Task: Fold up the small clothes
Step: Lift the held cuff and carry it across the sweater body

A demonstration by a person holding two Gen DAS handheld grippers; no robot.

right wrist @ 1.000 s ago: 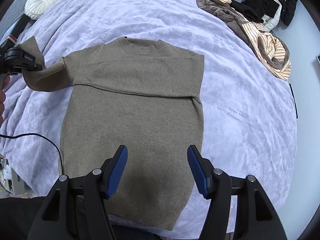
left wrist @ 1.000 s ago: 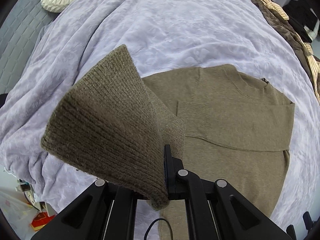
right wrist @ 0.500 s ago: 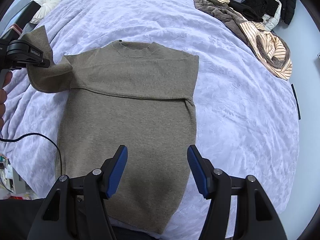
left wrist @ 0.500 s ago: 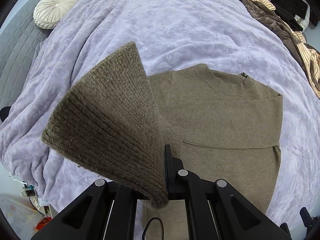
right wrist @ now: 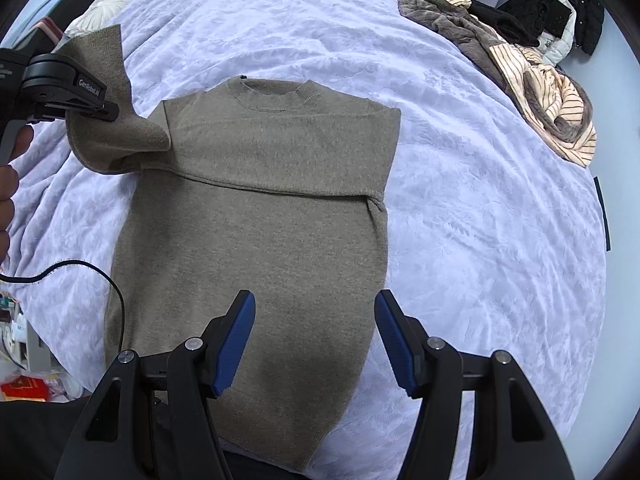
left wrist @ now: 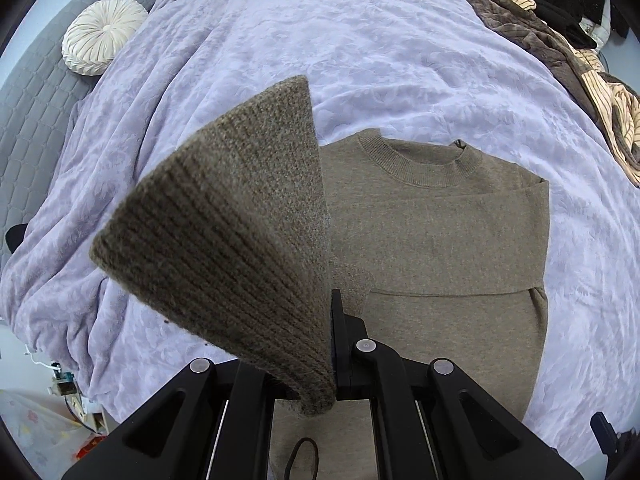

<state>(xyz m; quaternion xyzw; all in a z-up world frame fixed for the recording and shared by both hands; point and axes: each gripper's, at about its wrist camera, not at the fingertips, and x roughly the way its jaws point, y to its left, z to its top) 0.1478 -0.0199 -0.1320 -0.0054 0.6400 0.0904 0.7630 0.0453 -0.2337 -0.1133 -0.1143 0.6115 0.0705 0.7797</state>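
An olive-brown knit sweater [right wrist: 272,200] lies flat on the lilac bedspread [right wrist: 460,184], neck away from me; it also shows in the left wrist view [left wrist: 440,232]. One sleeve is folded across the chest. My left gripper [left wrist: 332,344] is shut on the cuff of the other sleeve [left wrist: 232,240] and holds it lifted above the sweater's left shoulder; the right wrist view shows this left gripper [right wrist: 108,110] and the raised sleeve [right wrist: 108,132]. My right gripper [right wrist: 314,340] is open and empty, hovering over the sweater's lower body.
A pile of striped, brown and black clothes [right wrist: 520,52] lies at the bed's far right. A round cream cushion [left wrist: 104,34] sits far left by a grey headboard. A black cable [right wrist: 80,272] trails over the sweater's left edge. Clutter lies on the floor at lower left.
My left gripper has carried the lifted sleeve up and inward toward the sweater's shoulder. My right gripper has stayed open, drifting slightly over the lower body.
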